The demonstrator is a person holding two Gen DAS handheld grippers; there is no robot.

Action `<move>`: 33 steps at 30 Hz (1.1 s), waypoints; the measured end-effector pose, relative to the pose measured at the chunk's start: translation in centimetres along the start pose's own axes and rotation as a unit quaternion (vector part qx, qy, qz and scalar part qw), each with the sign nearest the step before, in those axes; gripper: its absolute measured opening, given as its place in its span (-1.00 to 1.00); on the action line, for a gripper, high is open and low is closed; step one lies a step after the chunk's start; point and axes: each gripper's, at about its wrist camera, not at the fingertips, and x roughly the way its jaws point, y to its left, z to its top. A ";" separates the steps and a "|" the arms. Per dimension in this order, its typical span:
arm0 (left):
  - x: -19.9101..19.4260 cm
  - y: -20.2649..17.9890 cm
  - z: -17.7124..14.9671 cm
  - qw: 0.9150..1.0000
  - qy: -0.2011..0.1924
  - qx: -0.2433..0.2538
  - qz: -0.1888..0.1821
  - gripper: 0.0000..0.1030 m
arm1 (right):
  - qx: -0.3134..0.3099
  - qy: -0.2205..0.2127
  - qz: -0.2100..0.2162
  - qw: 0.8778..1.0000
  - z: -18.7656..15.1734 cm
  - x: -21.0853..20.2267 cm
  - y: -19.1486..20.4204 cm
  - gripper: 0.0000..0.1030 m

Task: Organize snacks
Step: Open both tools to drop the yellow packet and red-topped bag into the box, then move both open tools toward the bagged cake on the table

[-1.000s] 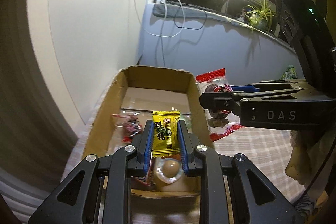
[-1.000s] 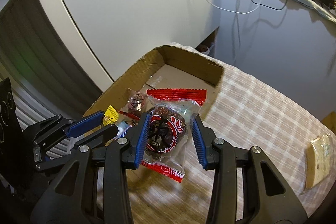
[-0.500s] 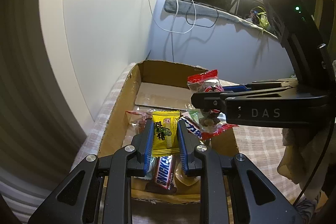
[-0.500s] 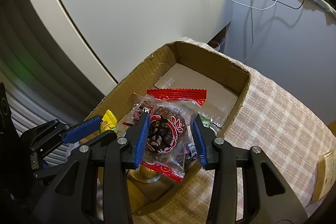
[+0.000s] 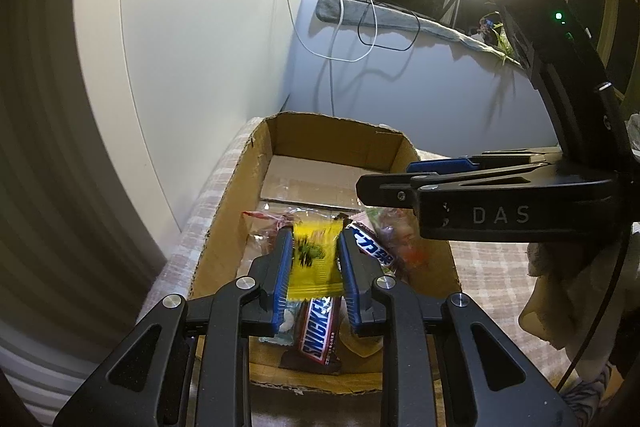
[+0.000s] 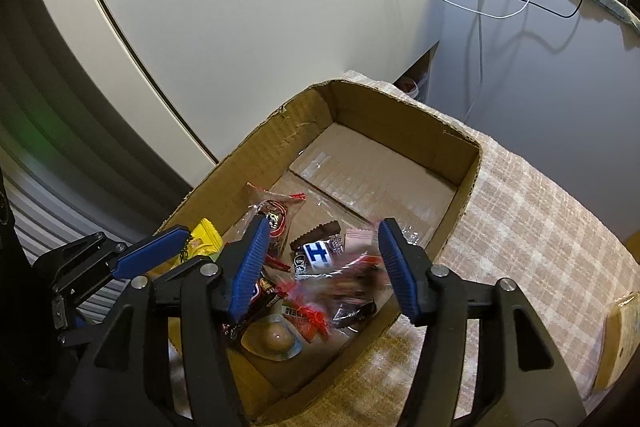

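Both tongs hang over the cardboard box (image 6: 466,183) to drop snacks in: the right tongs (image 6: 324,267) are opening, the blurred red-edged packet (image 6: 344,283) falling free between them, while the left tongs (image 5: 314,267), starting to open, pinch the yellow candy packet (image 5: 314,259) long axis along the fingers.

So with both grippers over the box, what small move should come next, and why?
Probably finish opening the left gripper. Its jaws are opening, and the yellow candy packet between them is blurred above the cardboard box. The right gripper is also opening, and its red-edged snack packet is already blurred below the pads, falling among the snacks. Letting go should drop the yellow one in too.
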 end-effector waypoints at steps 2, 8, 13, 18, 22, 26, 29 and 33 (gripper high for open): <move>0.0 0.0 0.0 1.000 0.000 0.000 0.002 -0.35 | 0.001 -0.001 -0.001 1.000 0.0 0.0 -0.1 0.16; -0.4 -0.1 -0.2 1.000 -0.008 0.004 0.004 0.20 | 0.005 -0.016 -0.010 1.000 0.2 -0.5 -0.4 0.56; -0.6 -0.4 -0.2 1.000 -0.009 0.006 0.006 0.27 | 0.005 -0.022 -0.015 1.000 0.3 -1.2 -0.6 0.68; -0.9 -1.1 -0.1 1.000 -0.012 0.012 0.007 0.31 | 0.007 -0.025 -0.014 1.000 -0.1 -2.0 -0.8 0.69; -1.2 -1.9 -0.1 1.000 -0.014 0.019 0.006 0.31 | 0.011 -0.033 -0.015 0.999 -0.6 -3.0 -1.6 0.69; -1.5 -3.0 0.1 1.000 -0.017 0.024 -0.001 0.31 | 0.021 -0.039 -0.018 0.999 -1.3 -4.2 -2.9 0.69; -1.5 -4.0 0.2 0.999 -0.019 0.031 -0.006 0.31 | 0.030 -0.044 -0.021 0.998 -2.0 -5.2 -4.2 0.69; -1.4 -5.6 0.3 0.999 -0.018 0.037 -0.018 0.31 | 0.046 -0.050 -0.030 0.997 -3.3 -6.8 -6.3 0.69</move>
